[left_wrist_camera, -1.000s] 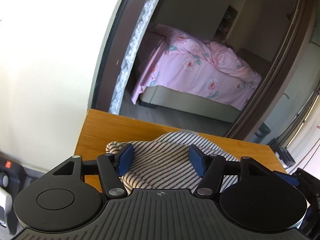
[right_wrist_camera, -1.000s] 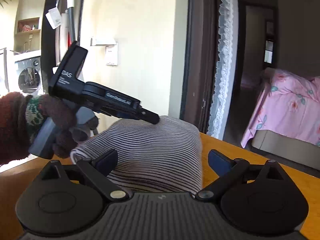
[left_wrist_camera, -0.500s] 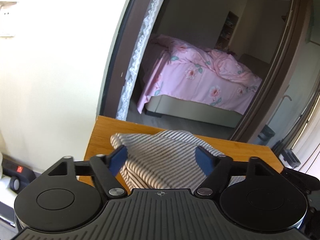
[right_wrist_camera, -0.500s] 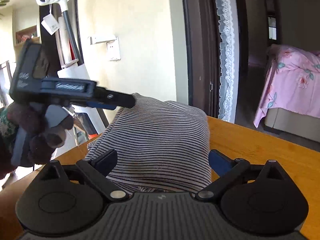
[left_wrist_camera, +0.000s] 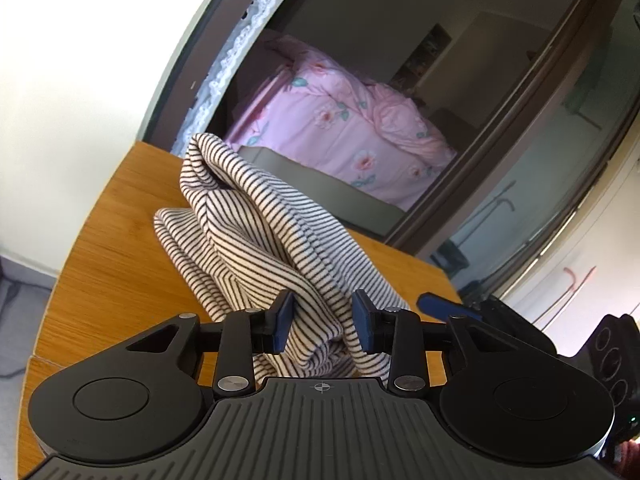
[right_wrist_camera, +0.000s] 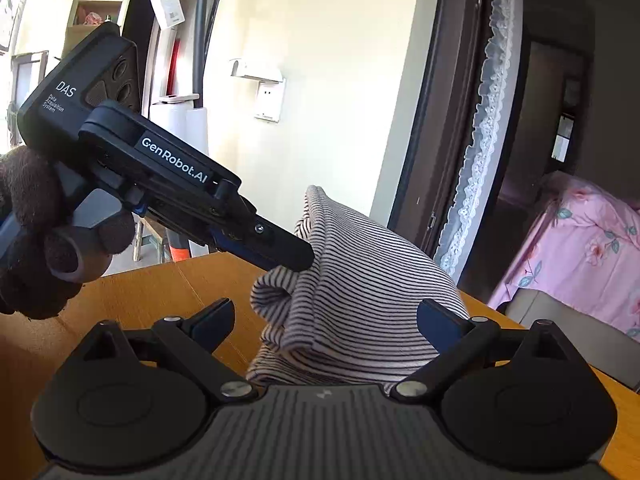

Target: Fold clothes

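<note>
Left wrist view: the striped garment (left_wrist_camera: 256,220) lies bunched on the wooden table (left_wrist_camera: 116,240), its near fold lifted and pinched between the blue pads (left_wrist_camera: 285,316) of the left gripper (left_wrist_camera: 324,316), whose fingers are drawn in tight on the cloth. A peak of fabric stands up at the far end, toward the doorway. In the right wrist view the same garment (right_wrist_camera: 360,292) humps up on the table (right_wrist_camera: 160,292), and the left gripper (right_wrist_camera: 288,256) bites its raised edge from the side, held by a hand in a dark brown glove (right_wrist_camera: 36,236). The right gripper (right_wrist_camera: 324,320) has its fingers spread wide, one either side of the cloth's near end, not gripping it. Beyond the doorway a bed with a pink floral cover (left_wrist_camera: 340,136) shows
</note>
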`<state>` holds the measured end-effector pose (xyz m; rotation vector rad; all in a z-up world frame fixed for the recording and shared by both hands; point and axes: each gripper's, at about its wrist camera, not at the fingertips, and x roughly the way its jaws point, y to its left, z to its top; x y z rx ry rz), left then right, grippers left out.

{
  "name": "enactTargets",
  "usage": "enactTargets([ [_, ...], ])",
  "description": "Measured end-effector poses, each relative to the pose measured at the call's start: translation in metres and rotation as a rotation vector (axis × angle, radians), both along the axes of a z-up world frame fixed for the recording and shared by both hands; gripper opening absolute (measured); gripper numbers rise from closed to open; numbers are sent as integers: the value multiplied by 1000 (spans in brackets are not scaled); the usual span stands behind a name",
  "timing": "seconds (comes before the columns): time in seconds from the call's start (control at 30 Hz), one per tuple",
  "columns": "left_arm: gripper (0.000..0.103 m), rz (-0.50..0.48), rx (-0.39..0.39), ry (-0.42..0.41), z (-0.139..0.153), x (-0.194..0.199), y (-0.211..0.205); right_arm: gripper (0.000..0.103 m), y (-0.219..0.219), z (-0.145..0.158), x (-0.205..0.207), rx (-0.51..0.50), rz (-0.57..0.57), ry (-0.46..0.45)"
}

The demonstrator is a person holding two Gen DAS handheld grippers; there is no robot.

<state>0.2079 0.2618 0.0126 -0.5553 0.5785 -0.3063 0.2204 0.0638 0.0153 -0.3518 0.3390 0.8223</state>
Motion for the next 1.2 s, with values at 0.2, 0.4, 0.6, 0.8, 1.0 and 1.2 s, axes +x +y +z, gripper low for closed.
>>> enactTargets([
  [0.2, 41, 32, -27, 19, -12, -2, 2, 95, 42, -23, 4, -136, -9, -70],
  [0.4, 56, 139, -48, -35, 1, -21, 31, 27, 53, -27, 1, -267, 10, -201],
  [0.6, 58, 201, -56, -38, 6, -26, 50, 26, 53, -25, -6, -388, 71, -289],
  [0.8, 58, 149, -33, -89, 27, -19, 38, 28, 60, -42, -18, -434, 79, -341],
  [1.0, 60, 64, 13, -115, 40, 37, 6, 55, 41, -11, -3, -247, 89, -176],
  [1.2, 48, 123, 57, 8, -7, 76, 19, 66, -32, 29, 53, 79, -93, 84],
])
